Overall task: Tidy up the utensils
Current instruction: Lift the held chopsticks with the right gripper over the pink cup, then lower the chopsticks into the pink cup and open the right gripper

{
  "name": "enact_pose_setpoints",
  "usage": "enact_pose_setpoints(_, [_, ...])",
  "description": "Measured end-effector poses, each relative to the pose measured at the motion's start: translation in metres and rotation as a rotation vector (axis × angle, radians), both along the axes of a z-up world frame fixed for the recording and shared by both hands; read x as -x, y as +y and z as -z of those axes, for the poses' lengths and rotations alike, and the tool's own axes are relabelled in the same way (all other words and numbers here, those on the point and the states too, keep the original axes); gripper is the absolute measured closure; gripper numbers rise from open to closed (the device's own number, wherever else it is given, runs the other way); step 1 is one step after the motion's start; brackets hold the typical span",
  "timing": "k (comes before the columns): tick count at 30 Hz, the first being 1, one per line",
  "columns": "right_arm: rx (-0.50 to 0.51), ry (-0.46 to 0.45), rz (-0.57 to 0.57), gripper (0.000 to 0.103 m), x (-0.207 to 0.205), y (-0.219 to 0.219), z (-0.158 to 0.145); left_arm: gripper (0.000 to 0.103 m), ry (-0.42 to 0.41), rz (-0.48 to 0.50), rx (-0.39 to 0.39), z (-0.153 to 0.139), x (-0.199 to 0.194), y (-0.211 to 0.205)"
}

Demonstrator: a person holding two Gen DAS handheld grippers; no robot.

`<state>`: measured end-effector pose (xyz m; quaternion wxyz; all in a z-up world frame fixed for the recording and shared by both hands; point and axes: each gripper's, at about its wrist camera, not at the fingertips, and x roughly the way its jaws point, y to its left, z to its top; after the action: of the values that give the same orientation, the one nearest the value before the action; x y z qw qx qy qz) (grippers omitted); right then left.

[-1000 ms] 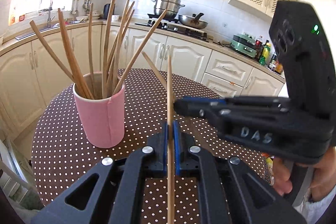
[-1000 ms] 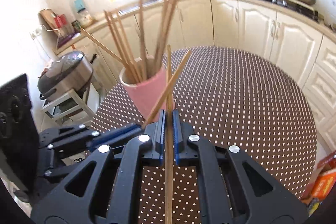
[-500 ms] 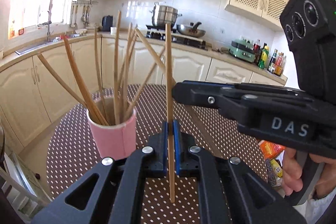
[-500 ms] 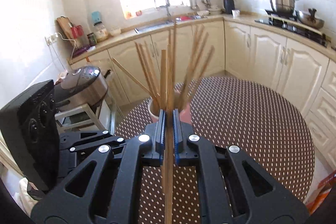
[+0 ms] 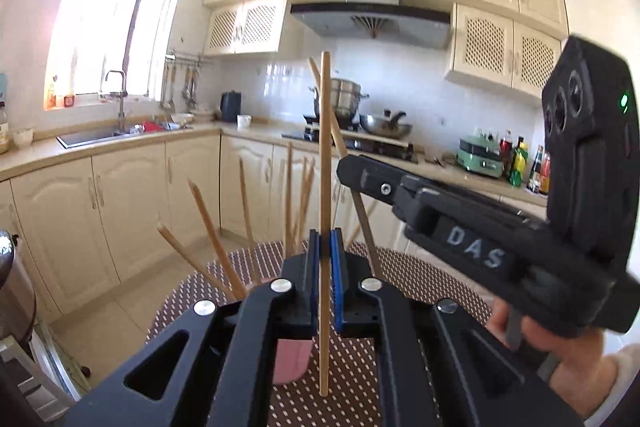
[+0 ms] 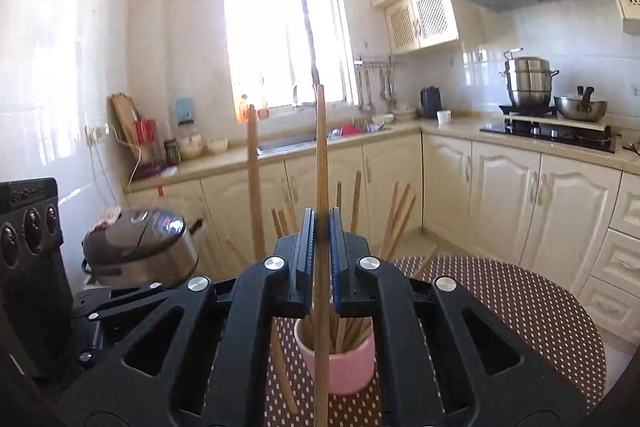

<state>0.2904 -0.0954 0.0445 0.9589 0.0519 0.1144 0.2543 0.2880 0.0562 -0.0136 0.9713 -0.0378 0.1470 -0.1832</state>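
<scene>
- Right now your left gripper [image 5: 325, 259] is clamping one chopstick [image 5: 325, 163] upright, jaws nearly shut on it.
- The pink cup [image 6: 340, 363] is sitting on the dotted table [image 6: 520, 303], below and between both tools, already bristling with sticks.
- Your right gripper [image 6: 320, 251] is pinching a second chopstick [image 6: 321, 155], also upright, jaws almost closed.
- You're wanting each lower tip lined up over the cup mouth before lowering; feed one at a time and aim for a gap in the bundle.
- In the left view the gripper body is hiding most of the cup. In the right view the stick's lower end is running out of frame.
</scene>
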Motion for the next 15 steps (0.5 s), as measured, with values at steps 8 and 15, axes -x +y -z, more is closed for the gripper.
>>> enact_pose_setpoints(8, [-0.079, -0.084, 0.064, 0.095, -0.022, 0.001, 0.002, 0.097, -0.089, -0.071, 0.071, -0.014, -0.011, 0.017])
enact_pose_setpoints(15, [-0.118, -0.169, 0.124, 0.095, -0.031, 0.006, 0.007, 0.097, -0.146, -0.115, 0.119, -0.012, -0.026, 0.025])
